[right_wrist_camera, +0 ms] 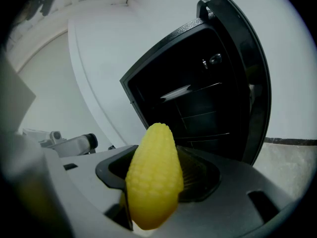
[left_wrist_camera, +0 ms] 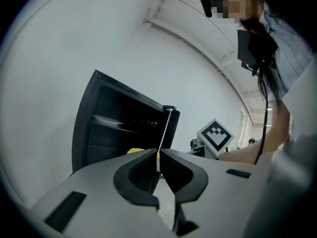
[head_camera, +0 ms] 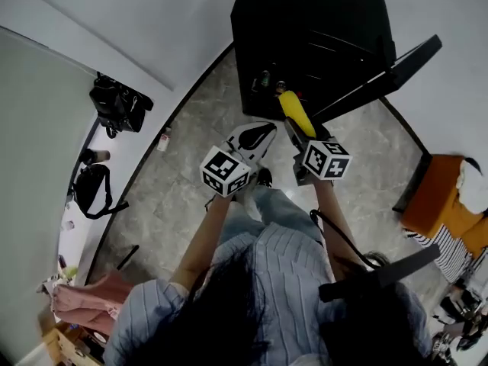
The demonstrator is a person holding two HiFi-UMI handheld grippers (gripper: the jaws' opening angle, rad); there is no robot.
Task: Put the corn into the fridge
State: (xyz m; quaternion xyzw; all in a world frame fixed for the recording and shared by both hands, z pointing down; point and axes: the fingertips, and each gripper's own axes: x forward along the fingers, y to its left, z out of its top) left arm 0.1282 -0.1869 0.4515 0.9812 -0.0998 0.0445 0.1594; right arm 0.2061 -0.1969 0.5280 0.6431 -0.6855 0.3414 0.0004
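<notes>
A yellow corn cob (right_wrist_camera: 153,175) stands between the jaws of my right gripper (right_wrist_camera: 158,180), which is shut on it. In the head view the corn (head_camera: 296,113) points at the open front of the small black fridge (head_camera: 305,36), whose door (head_camera: 377,82) swings out to the right. The fridge's dark shelves (right_wrist_camera: 198,108) lie just ahead of the corn. My left gripper (head_camera: 255,137) hovers beside the right one, left of it, shut with nothing held. Its jaws nearly touch (left_wrist_camera: 159,171), and the fridge (left_wrist_camera: 119,128) lies beyond them.
The fridge sits on a grey marble floor (head_camera: 183,174) against a white wall. A black bag (head_camera: 118,104) and another bag (head_camera: 91,189) lie at the left. An orange chair (head_camera: 442,204) with cloth stands at the right. Small bottles (head_camera: 271,82) show inside the fridge's bottom.
</notes>
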